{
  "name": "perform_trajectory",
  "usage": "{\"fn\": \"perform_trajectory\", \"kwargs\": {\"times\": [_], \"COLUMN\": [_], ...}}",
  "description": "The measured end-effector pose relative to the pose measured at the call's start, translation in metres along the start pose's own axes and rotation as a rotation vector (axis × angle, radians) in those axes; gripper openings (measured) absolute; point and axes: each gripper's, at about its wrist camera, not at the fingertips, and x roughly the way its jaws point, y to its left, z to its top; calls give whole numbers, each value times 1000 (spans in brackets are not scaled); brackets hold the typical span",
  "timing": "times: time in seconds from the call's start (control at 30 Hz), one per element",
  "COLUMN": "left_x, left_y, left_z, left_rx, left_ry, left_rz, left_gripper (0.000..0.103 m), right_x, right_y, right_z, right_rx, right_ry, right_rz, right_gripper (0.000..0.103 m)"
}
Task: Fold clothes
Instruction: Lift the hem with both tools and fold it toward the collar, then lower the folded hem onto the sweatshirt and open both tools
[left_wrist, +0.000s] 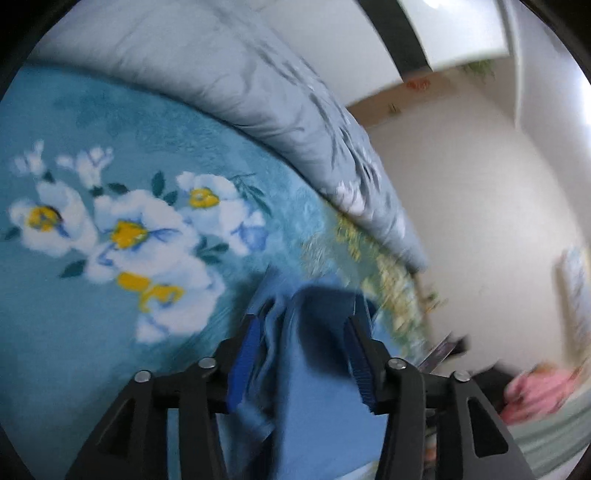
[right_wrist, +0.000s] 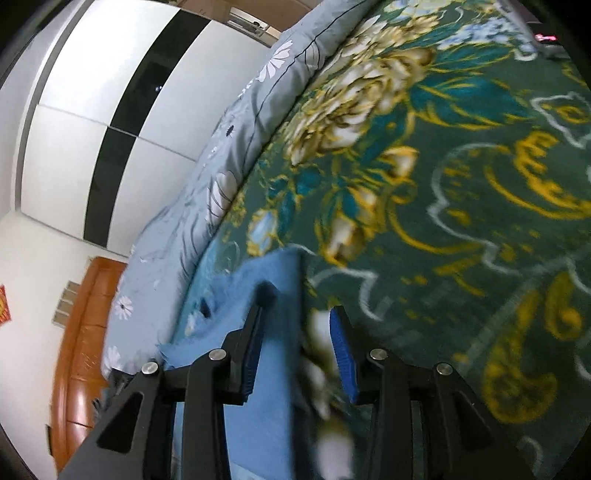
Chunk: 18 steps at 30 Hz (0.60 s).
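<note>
Blue cloth garment between both grippers' parted jaws, over the bed.
Left gripper (left_wrist: 303, 332) stands part open, plain blue cloth garment (left_wrist: 317, 398) in the gap, pads clear of it; right gripper (right_wrist: 301, 317) part open astride the garment's edge (right_wrist: 266, 406); motion blur hides folds; teal floral plush blanket (left_wrist: 110, 129) beneath; grey-blue flowered quilt (left_wrist: 240, 74) behind.

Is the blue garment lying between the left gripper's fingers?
Yes, the blue garment runs up between the left gripper and its spread blue pads.
</note>
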Motion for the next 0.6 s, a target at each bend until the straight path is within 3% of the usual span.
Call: {"fn": "perform_trajectory", "kwargs": {"times": [0.17,0.27,0.4,0.47,0.5,0.53,0.57,0.6], "left_x": [14,17,27,35,38,40,42,43], "left_y": [-31,-40,-45,-43,-42,-42,-42,-41], "left_z": [-5,-5,3,8,11,13,14,15], "left_rx": [223,253,213,164,143,133,124,110], "left_ry": [44,72,94,106,109,106,102,94], "left_rz": [204,164,100,77,75,92,98,85], "left_gripper": [55,54,53,51,48,32,15,12], "right_x": [6,11,23,30,34,37,39,41], "right_y": [12,18,30,35,38,41,44,46], "right_z": [-8,-2,3,6,8,9,10,12], "right_rx": [-79,-45,-35,-27,-27,-33,-41,-48], "right_ry": [35,40,58,74,79,80,80,77], "right_rz": [-19,47,80,94,95,85,74,67], "right_gripper": [39,39,38,31,26,11,5,5]}}
